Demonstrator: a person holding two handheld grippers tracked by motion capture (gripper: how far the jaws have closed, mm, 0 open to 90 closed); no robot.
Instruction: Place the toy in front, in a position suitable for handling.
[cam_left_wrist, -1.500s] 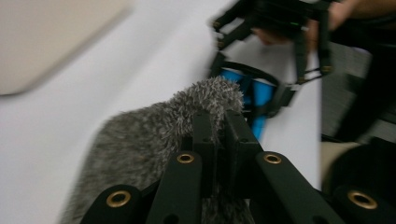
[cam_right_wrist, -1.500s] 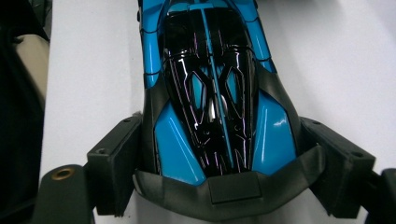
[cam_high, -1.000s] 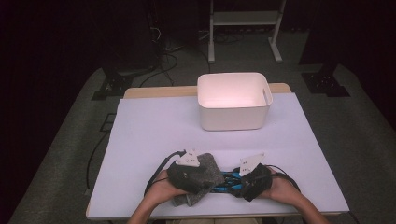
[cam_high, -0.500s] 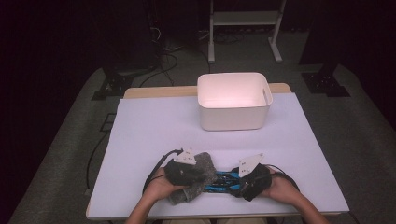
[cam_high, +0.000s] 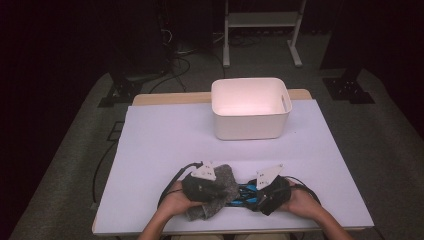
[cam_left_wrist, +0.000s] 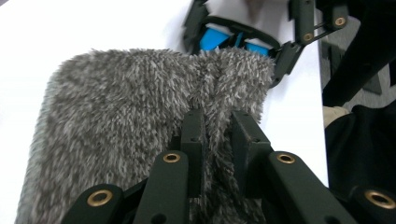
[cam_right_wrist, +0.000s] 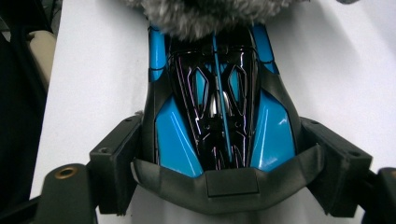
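A blue and black toy car (cam_right_wrist: 219, 116) lies on the white table near its front edge. My right gripper (cam_right_wrist: 222, 140) is shut on the car, one jaw against each side of its body. A grey fuzzy cloth (cam_left_wrist: 116, 116) is draped over the car's other end (cam_left_wrist: 224, 39). My left gripper (cam_left_wrist: 217, 121) is shut on a raised fold of that cloth. In the high view the left gripper (cam_high: 212, 192) and the right gripper (cam_high: 252, 197) face each other, with the cloth (cam_high: 227, 180) and the car (cam_high: 242, 195) between them.
A white rectangular bin (cam_high: 250, 127) stands open at the far middle of the table, with nothing showing inside. The white table cover (cam_high: 165, 140) stretches between it and my hands. Cables trail from both grippers along the front edge.
The grey cloth is more bunched around my left gripper than a second ago. The right gripper and the car have kept still.
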